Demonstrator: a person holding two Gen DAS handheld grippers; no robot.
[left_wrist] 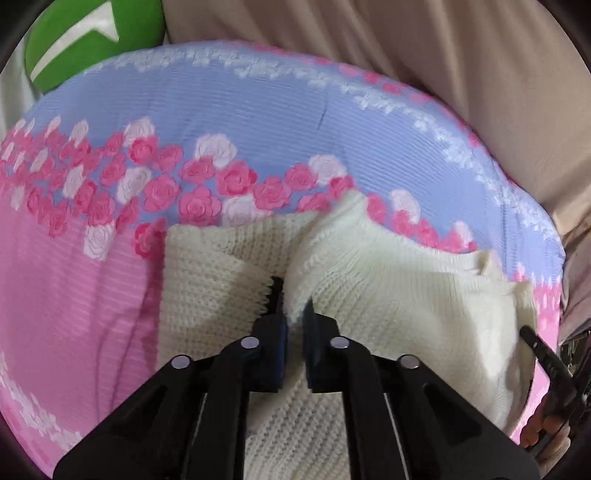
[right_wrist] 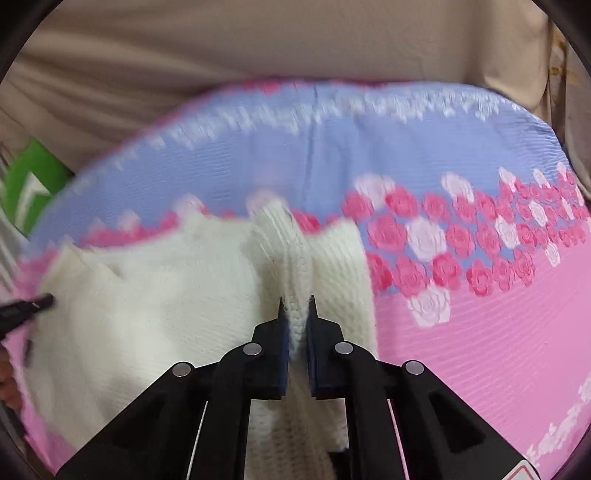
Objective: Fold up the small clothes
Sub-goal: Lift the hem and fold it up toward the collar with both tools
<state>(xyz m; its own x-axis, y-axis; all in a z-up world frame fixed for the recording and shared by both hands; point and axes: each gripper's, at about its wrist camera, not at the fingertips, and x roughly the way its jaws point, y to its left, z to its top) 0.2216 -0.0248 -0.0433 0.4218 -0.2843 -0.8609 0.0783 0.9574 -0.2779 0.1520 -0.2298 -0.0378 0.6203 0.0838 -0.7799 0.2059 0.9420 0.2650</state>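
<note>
A small cream knitted garment (left_wrist: 388,280) lies on a pink and blue rose-print cover (left_wrist: 229,122). My left gripper (left_wrist: 293,299) is shut on a raised fold of the knit near its left part. In the right wrist view the same garment (right_wrist: 147,295) spreads to the left, and my right gripper (right_wrist: 296,304) is shut on a pinched ridge of the knit near its right edge. The right gripper's tip shows at the right edge of the left wrist view (left_wrist: 543,350). The left gripper's tip shows at the left edge of the right wrist view (right_wrist: 26,306).
The rose-print cover (right_wrist: 480,332) stretches over a rounded surface. Beige fabric (left_wrist: 443,44) rises behind it, also in the right wrist view (right_wrist: 258,40). A green and white object (left_wrist: 92,33) sits at the far left, also seen in the right wrist view (right_wrist: 29,184).
</note>
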